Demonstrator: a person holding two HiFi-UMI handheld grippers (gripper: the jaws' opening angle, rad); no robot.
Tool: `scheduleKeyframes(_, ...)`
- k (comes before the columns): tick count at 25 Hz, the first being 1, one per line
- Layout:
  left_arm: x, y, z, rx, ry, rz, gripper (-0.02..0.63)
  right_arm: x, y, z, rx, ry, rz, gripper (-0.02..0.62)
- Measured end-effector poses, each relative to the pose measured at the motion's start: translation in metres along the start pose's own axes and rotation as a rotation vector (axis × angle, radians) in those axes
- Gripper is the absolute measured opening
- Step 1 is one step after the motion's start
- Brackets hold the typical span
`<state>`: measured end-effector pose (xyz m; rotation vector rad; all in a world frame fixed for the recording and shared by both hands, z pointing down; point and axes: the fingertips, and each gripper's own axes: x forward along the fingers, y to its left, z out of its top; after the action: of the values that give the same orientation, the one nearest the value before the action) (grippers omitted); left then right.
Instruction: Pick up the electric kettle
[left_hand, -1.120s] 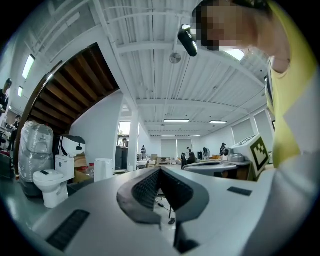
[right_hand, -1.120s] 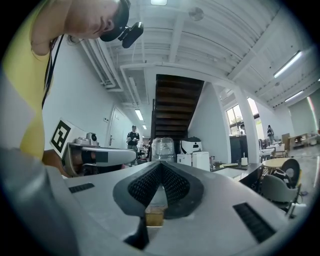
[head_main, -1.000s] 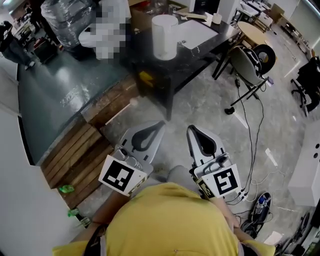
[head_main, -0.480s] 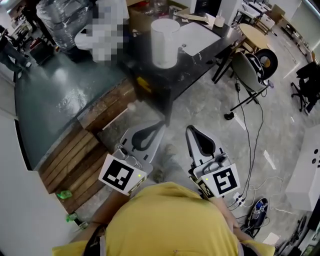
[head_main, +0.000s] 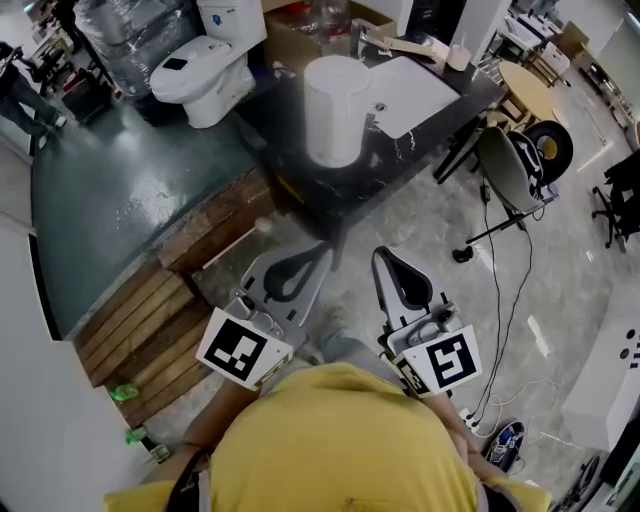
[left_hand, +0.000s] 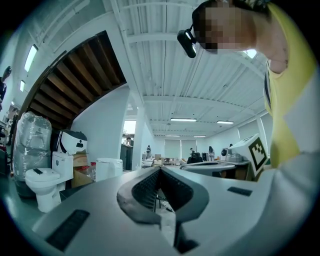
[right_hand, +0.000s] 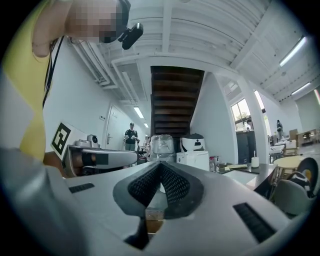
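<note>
The electric kettle (head_main: 335, 97) is a plain white cylinder standing upright on a dark table (head_main: 300, 180) ahead of me. It also shows small at the left in the left gripper view, as the kettle (left_hand: 109, 169). My left gripper (head_main: 321, 247) and right gripper (head_main: 384, 257) are held side by side over the floor, short of the table's near edge. Both point level toward the table. The left gripper (left_hand: 160, 170) is shut with nothing in it, and the right gripper (right_hand: 161, 165) is shut and empty too. Neither touches the kettle.
A white toilet (head_main: 205, 60) and wrapped water bottles (head_main: 130, 35) stand at the back left. Wooden planks (head_main: 150, 320) lie on the floor to the left. A white board (head_main: 415, 80) lies on the table; a chair (head_main: 510, 170) and cables (head_main: 512, 300) are at the right.
Both grippers have advanced toward the table, and the kettle now looks larger and nearer. Their jaws have stayed shut.
</note>
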<state>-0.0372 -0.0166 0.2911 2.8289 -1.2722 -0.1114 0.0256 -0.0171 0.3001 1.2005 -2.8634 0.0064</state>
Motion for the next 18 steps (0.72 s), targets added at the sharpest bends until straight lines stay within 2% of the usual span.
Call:
scheduleKeyframes(10,0.066,0.047,-0.005,-0.006,0.004,0.057,0.006,0.050,-0.062,-0.005,0.014,0.020,0.066,0.017)
scheduleKeyframes(18,0.094,0.068,-0.011,-0.010,-0.003,0.110,0.006,0.073,-0.094,-0.011,0.020,0.021,0.122,0.017)
